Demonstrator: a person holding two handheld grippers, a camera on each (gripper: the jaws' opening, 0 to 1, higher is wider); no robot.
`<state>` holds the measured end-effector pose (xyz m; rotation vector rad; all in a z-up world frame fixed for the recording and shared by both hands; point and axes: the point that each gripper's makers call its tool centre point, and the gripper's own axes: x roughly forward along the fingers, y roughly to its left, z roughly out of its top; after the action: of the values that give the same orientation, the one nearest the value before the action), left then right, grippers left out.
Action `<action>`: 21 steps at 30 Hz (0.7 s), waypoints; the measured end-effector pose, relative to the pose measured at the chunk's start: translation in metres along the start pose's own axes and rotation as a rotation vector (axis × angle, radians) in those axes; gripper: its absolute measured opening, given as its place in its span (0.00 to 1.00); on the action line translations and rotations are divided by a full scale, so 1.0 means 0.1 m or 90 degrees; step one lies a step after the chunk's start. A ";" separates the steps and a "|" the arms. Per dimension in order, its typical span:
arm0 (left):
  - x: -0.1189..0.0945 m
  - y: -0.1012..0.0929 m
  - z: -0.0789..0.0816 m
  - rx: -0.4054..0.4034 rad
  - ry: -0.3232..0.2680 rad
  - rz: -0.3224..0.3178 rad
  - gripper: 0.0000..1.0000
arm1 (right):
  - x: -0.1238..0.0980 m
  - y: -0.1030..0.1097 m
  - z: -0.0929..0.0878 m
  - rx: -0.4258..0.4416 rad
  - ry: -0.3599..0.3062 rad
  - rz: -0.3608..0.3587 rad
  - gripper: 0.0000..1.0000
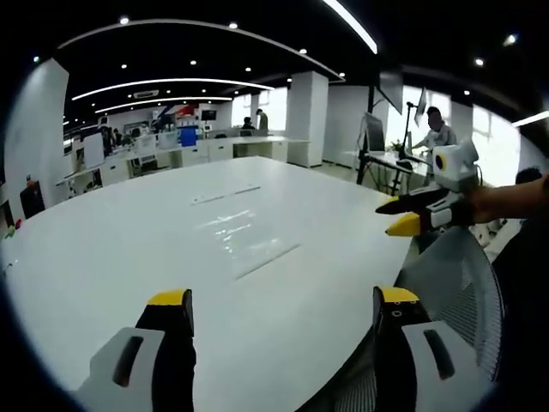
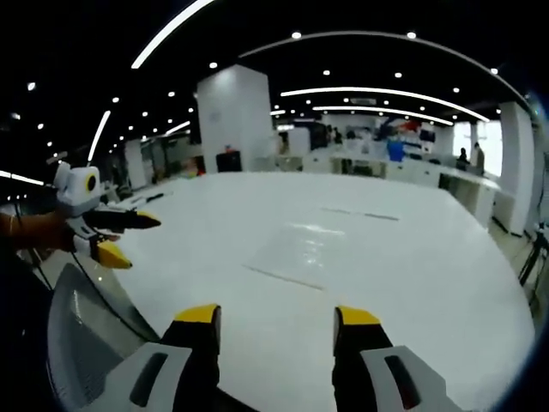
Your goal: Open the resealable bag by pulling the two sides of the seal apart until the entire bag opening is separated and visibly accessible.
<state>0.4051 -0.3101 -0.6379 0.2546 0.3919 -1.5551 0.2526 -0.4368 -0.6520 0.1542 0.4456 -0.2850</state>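
Observation:
A clear resealable bag [image 1: 247,239] lies flat on the white table [image 1: 129,249], its seal edge toward me. My left gripper [image 1: 283,300] hovers open above the table's near edge, short of the bag, with nothing between its jaws. My right gripper [image 1: 386,218] comes in from the right, open and held in the air beside the table. In the right gripper view the same bag [image 2: 300,249] lies ahead on the table [image 2: 429,283]. There the right gripper [image 2: 277,315] is open and empty, and the left gripper [image 2: 143,242] is open at the left.
A grey mesh chair back [image 1: 455,283] stands at the table's near edge, between the grippers [image 2: 77,335]. Two thin clear strips [image 1: 225,195] lie farther along the table. Desks and a seated person [image 1: 437,130] are in the background.

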 end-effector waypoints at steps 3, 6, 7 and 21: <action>0.00 0.00 0.00 0.001 0.002 0.000 0.84 | 0.01 0.01 0.02 0.009 -0.006 0.002 0.50; 0.00 0.00 0.00 0.002 0.002 -0.001 0.84 | 0.01 0.01 0.02 0.008 -0.006 0.002 0.50; 0.01 0.00 0.00 0.001 0.002 -0.001 0.84 | 0.00 0.01 0.02 0.008 -0.007 0.001 0.50; 0.01 -0.03 -0.05 0.000 0.010 -0.004 0.82 | -0.01 0.03 0.03 0.018 -0.013 0.002 0.50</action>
<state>0.4018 -0.3089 -0.6423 0.2659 0.4062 -1.5602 0.2534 -0.4347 -0.6484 0.1794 0.4212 -0.2903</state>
